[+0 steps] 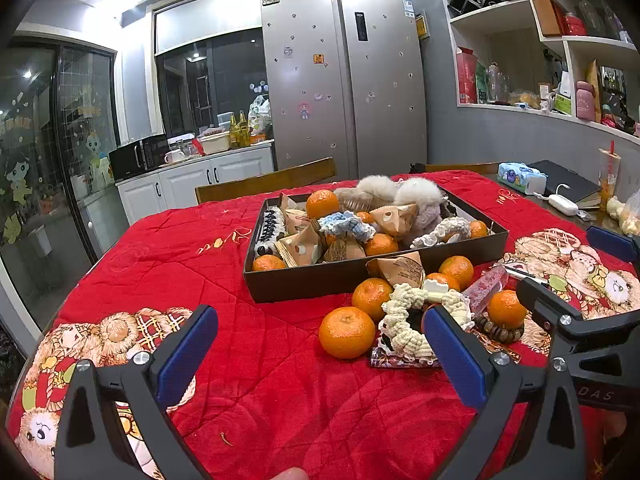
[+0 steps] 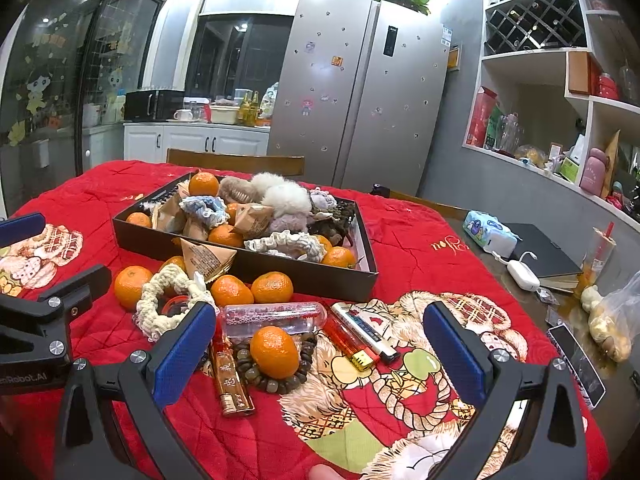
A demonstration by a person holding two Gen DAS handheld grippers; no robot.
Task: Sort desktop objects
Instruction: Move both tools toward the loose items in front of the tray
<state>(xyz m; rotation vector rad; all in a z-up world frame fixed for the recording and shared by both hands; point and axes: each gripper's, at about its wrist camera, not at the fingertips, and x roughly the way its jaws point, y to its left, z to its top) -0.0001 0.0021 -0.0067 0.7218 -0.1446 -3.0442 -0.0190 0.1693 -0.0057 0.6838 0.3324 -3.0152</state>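
A black tray (image 1: pixel 344 276) (image 2: pixel 280 270) on the red cloth holds tangerines, scrunchies, fluffy hair ties and paper snack packs. In front of it lie loose tangerines (image 1: pixel 347 332) (image 2: pixel 274 352), a cream scrunchie (image 1: pixel 408 320) (image 2: pixel 160 304), a bead bracelet (image 2: pixel 280 380), a clear pink tube (image 2: pixel 276 318), lighters (image 2: pixel 352 340) and a snack pack (image 1: pixel 400 268). My left gripper (image 1: pixel 320 360) is open and empty, near the front tangerine. My right gripper (image 2: pixel 320 352) is open and empty, around the tangerine on the bracelet. The right gripper also shows in the left wrist view (image 1: pixel 576 280).
A wipes pack (image 2: pixel 490 232), a black notebook (image 2: pixel 548 256), a white charger (image 2: pixel 522 274), a drink cup (image 2: pixel 598 256) and a plastic bag (image 2: pixel 612 320) lie at the table's right. Wooden chairs (image 1: pixel 268 182) stand behind the table.
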